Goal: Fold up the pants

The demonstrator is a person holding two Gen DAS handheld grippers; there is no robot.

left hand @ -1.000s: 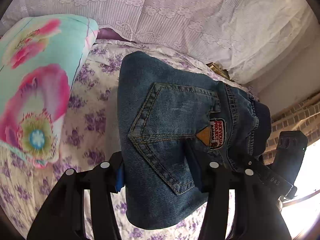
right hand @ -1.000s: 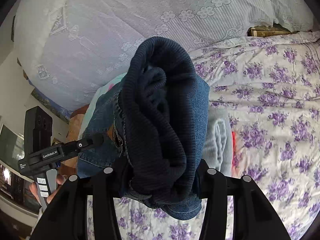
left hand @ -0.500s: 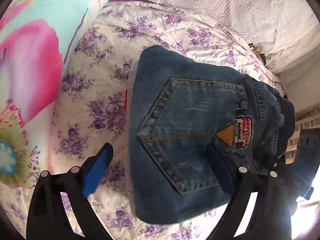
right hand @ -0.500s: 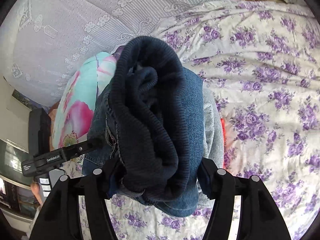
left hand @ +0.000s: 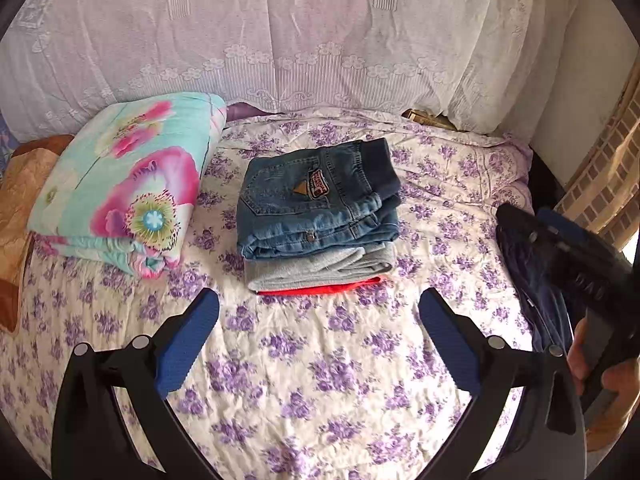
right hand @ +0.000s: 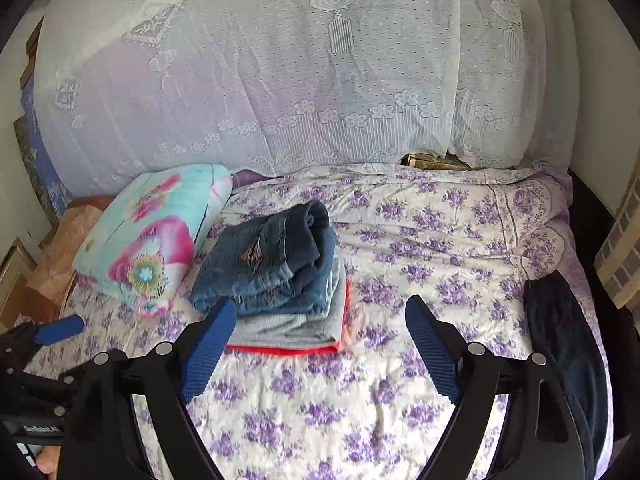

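A floral quilt (left hand: pixel 120 196) (folded) lies ahead-left of the fingers on the purple-flowered bedsheet (left hand: pixel 320 360); a lace curtain (left hand: pixel 280 40) hangs beyond.

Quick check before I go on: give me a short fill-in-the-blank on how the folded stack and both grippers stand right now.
1. The folded blue denim jeans lie on top of a folded ____ garment.
2. At the stack's bottom lies a thin ____ layer.
3. The left gripper and right gripper are both ____.
4. The floral turquoise quilt lies to the stack's ____.

Missing words: grey; red; open; left
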